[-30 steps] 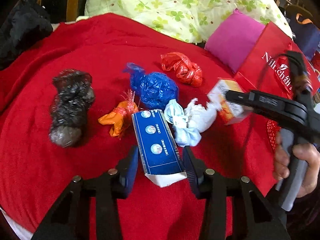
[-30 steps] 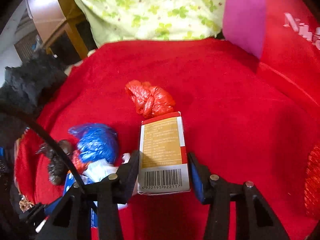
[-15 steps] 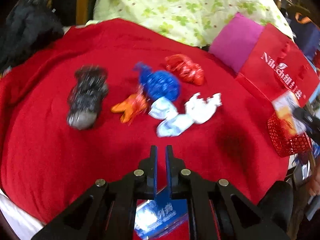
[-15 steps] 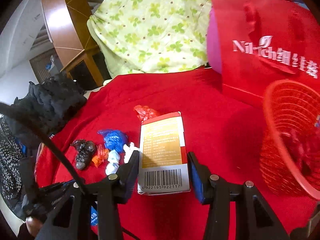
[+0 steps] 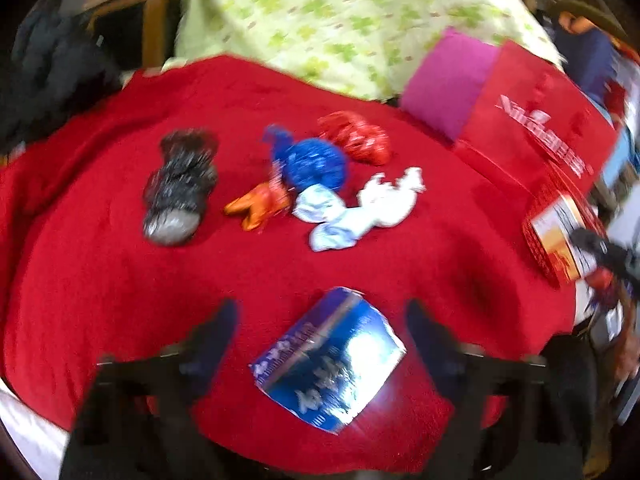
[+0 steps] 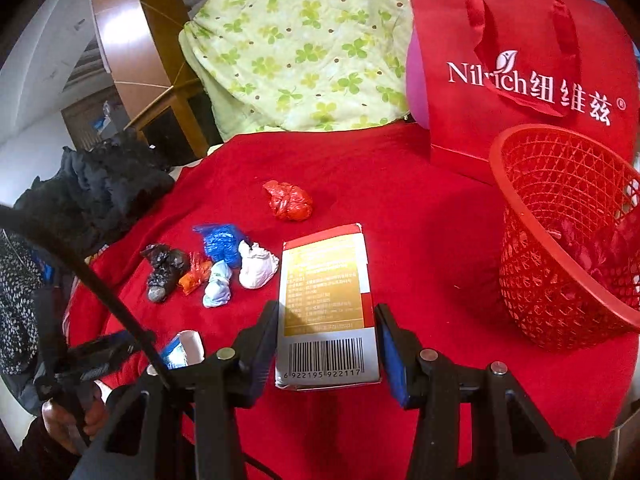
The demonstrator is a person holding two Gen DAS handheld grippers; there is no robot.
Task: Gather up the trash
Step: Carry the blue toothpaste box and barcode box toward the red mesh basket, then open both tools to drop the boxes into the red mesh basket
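Left wrist view, blurred. Far left of frame: black wad (image 5: pixel 178 188) is lying on the red cloth (image 5: pixel 80 272), apart from the rest. Centre-upper cluster is sitting bunched: orange scrap (image 5: pixel 258 206) touching the blue wad (image 5: pixel 310 162), pale-blue wad (image 5: pixel 328 220) and white wad (image 5: pixel 390 200) pressed together, red wad (image 5: pixel 356 138) just behind. All loose trash, waiting for pickup.

Lower centre: left gripper (image 5: pixel 320 344) is standing with fingers spread wide. The blue carton (image 5: pixel 328 360) is lying between them, tilted, touching neither pad as far as the blur allows. Judgement: carton is free on the cloth, not gripped; fingers are parted either to release it or to set up a fresh grasp. Cannot tell which.

Right edge of frame: the other tool is carrying a box beside red mesh.

Right wrist view, sharp. Lower left: a hand (image 6: pixel 72 420) is working the left tool's handle, carton end showing near it. Mid-left: same trash cluster, well apart from the basket.

Lower centre: right gripper (image 6: pixel 326 344) is clamping the orange box (image 6: pixel 326 308) by its long sides, barcode end toward the camera, both pads flat against it. Held lengthwise, probably so it can be tipped out cleanly.

Right: red basket (image 6: pixel 520 184) is standing beside the red gift bag (image 6: pixel 520 60), some trash already inside. Box is near the rim, not yet over the opening. Risk, as judged: box catching on the rim.
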